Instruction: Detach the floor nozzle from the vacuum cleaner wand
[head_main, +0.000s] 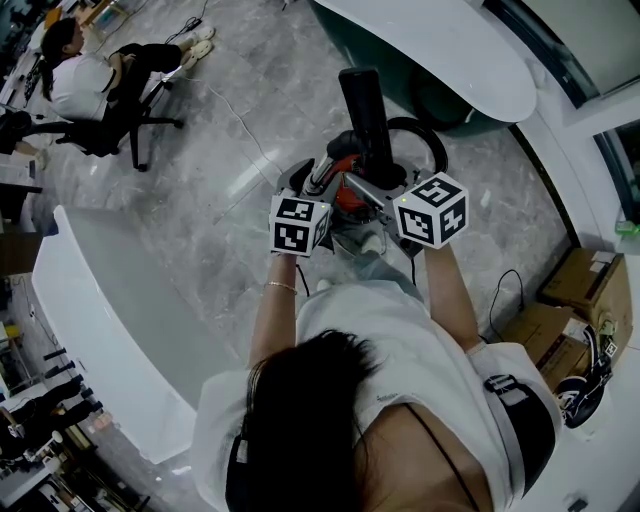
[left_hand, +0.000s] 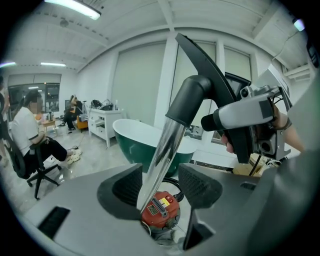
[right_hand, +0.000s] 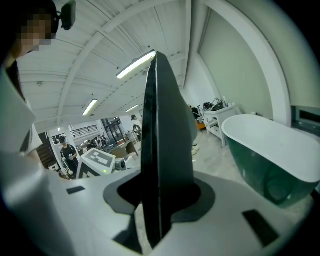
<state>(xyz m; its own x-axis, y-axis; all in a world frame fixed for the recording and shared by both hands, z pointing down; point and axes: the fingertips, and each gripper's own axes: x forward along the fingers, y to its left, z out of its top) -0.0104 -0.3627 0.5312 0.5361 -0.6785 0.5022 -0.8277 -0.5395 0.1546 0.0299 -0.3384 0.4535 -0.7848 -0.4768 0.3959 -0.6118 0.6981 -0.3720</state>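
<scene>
**A:** Start at the left. What has the left claw got?

**B:** Nothing gripped. The left claw stands well open, with the chrome wand running up between its pads. The tube leans on the left pad, and there is a clear gap to the right one. Through that gap, lower down, you can see the red vacuum canister.

**A:** And the nozzle?

**B:** Raised in the air, further right. The wand ends in a black elbow, and the floor nozzle carries on from it, apparently still joined. The right claw is closed on the nozzle's flat black body, which sits edge-on between its pads.

**A:** So which step is this?

**B:** I'd say setting the holds before the pull. The nozzle end is clamped and the wand end isn't.

**A:** What does the next move need?

**B:** Probably the left claw closing on the wand to brace it. Then the right can draw the nozzle off along the tube's line, perhaps with a twist. I can't make out any release catch at the elbow.
</scene>
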